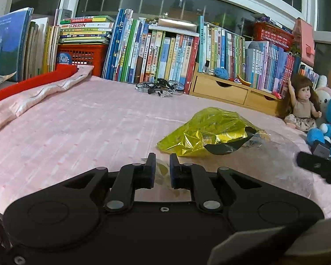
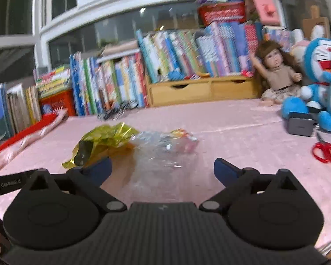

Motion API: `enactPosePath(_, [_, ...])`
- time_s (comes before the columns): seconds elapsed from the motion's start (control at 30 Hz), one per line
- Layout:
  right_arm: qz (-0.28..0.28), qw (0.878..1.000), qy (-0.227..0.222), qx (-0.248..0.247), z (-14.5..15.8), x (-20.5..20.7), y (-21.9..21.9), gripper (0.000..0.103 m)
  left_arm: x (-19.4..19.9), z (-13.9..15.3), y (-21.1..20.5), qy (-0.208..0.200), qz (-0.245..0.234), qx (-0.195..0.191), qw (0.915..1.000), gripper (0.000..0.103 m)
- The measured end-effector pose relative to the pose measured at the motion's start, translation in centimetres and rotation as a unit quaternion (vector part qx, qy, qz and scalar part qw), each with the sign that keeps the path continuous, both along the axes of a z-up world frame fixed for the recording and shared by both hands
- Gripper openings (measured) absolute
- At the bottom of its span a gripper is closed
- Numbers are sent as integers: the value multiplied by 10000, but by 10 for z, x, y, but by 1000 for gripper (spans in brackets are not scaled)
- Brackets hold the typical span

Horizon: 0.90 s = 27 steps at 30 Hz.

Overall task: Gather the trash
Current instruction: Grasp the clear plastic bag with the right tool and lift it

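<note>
left gripper (image 1: 162, 165) sits low over the pink bedspread (image 1: 77, 128) w/ its jaws nearly closed, only a thin slot between the blue pads. looks like a bit of clear plastic film (image 1: 160, 172) w/ yellowish specks sits in that slot – can't tell for sure if the pads actually pinch it.

right gripper (image 2: 162, 170) is spread wide, nothing between its fingers, hovering just above the clear plastic wrapper (image 2: 163, 148).

trash is mid-bed: a crumpled yellow foil bag (image 1: 211, 132) w/ the clear wrapper right beside it, touching. in the right wrist view the foil bag is just ahead of the left-side finger.

other stuff – red scissors (image 2: 326, 152) off to the right, a doll (image 1: 302, 101) and a blue plush (image 2: 320, 77) near the row of books (image 1: 165, 55), all well apart from the trash.
</note>
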State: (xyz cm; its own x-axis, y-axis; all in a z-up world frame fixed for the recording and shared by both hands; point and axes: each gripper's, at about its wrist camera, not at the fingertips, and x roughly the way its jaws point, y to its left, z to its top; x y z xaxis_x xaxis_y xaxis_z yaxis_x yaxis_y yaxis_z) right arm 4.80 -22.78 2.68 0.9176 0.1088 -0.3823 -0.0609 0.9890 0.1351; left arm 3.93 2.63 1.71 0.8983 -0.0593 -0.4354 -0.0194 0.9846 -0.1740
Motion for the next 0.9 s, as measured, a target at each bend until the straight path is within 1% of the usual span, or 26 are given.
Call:
enactPosePath(0.13, [51, 9990, 417, 145, -14, 26, 4, 102, 2, 0, 1, 21, -47, 13, 10000, 12])
enactPosePath(0.17, [58, 9986, 498, 185, -18, 29, 5, 101, 1, -1, 1, 23, -69, 17, 10000, 15])
enactPosePath(0.2, [57, 9983, 539, 218, -20, 30, 5, 98, 1, -2, 1, 11, -75, 27, 10000, 28])
enactPosePath(0.23, [68, 9980, 569, 258, -22, 31, 4, 92, 0, -3, 1, -13, -47, 43, 10000, 50])
enactPosePath(0.27, [103, 9977, 586, 310, -25, 30, 4, 83, 0, -4, 2, -55, -21, 61, 10000, 59])
enactPosePath(0.3, [151, 9977, 561, 356, -26, 27, 3, 79, -1, -6, 3, -97, -20, 69, 9999, 65])
enactPosePath(0.37, [203, 9984, 415, 338, -26, 18, 1, 75, 0, -10, 4, -101, -60, 53, 9999, 69])
enactPosePath(0.4, [222, 9987, 343, 304, -25, 14, 1, 74, 2, -12, 4, -68, -69, 36, 9999, 73])
enactPosePath(0.43, [220, 9991, 260, 264, -24, 10, 0, 73, 4, -15, 5, -35, -61, 13, 10000, 74])
enactPosePath(0.57, [191, 9997, -111, 136, -15, -7, -2, 72, 15, -22, 3, 88, -61, -43, 9999, 74])
enactPosePath(0.67, [119, 9992, -381, -38, -7, -18, -1, 72, 26, -25, 2, 160, -135, -136, 9997, 69])
enactPosePath(0.7, [87, 9988, -465, -106, -5, -22, -1, 72, 30, -26, 2, 208, -134, -187, 9995, 63])
enactPosePath(0.73, [60, 9985, -522, -144, -3, -24, -1, 72, 33, -28, 3, 243, -103, -249, 9993, 48])
enactPosePath(0.77, [33, 9982, -581, -152, -1, -27, -2, 72, 37, -30, 4, 261, -63, -302, 9992, 41])
enactPosePath(0.8, [29, 9980, -615, -143, 0, -29, -3, 72, 38, -32, 4, 261, -17, -317, 9992, 35])
enactPosePath(0.9, [28, 9976, -687, -122, 3, -38, -5, 72, 39, -32, 5, 199, 14, -329, 9993, 24])
